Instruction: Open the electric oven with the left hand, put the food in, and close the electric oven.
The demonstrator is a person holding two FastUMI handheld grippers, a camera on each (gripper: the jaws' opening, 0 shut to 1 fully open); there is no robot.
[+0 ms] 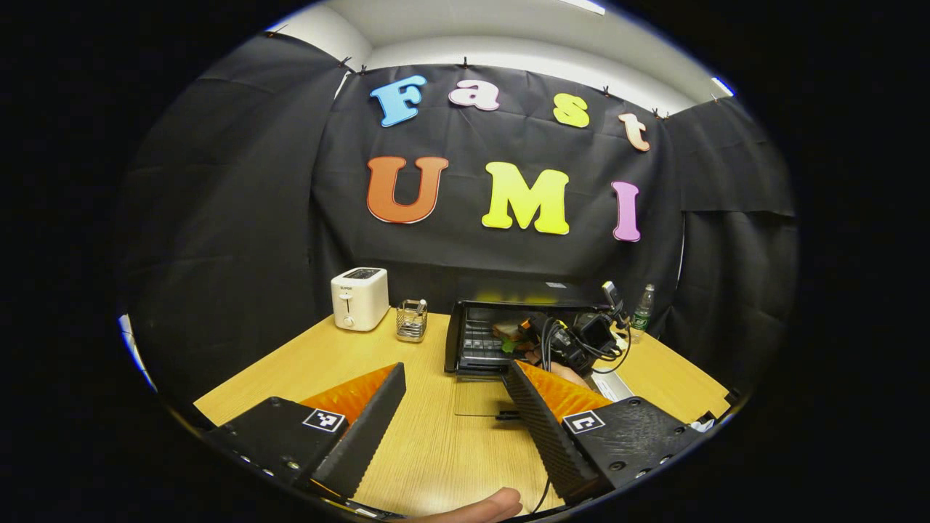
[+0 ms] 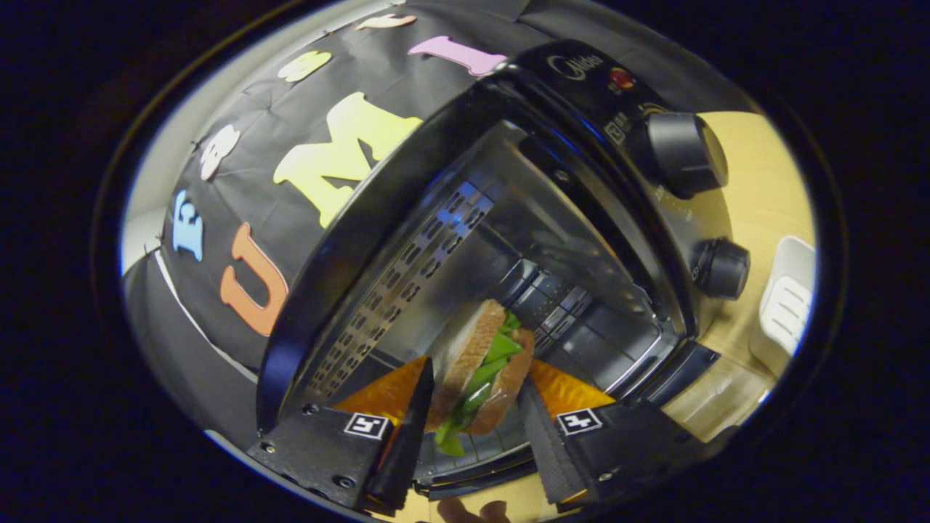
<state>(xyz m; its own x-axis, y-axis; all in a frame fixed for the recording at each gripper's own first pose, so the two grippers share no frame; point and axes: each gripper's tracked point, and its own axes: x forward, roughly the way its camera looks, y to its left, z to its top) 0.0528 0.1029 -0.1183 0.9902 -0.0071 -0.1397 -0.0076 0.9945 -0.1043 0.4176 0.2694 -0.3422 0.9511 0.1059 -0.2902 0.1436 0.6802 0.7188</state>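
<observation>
Step 1 looks done: the electric oven [image 1: 508, 327] stands open, its glass door [image 1: 483, 396] folded down flat onto the wooden table [image 1: 436, 450]. My left gripper [image 1: 454, 414] hovers low over the table in front of that door, fingers wide apart and holding nothing. Step 2 is underway: in the right gripper view my right gripper [image 2: 472, 428] holds the food, a sandwich [image 2: 479, 370] with green filling, at the mouth of the oven cavity [image 2: 508, 240], above the front edge of the rack. The left finger looks pressed on the bread, but there seems to be a gap on the other side (so I cannot tell if the jaws are clamped or already letting go). From the left gripper view the right gripper sits at the oven opening with the sandwich just inside. Left to do, as I judge it: set the sandwich down on the rack, pull my right gripper clear, then swing the door up shut with the left. A white toaster [image 1: 359, 298] and a glass holder [image 1: 412, 320] stand off to the side, not part of this.
</observation>
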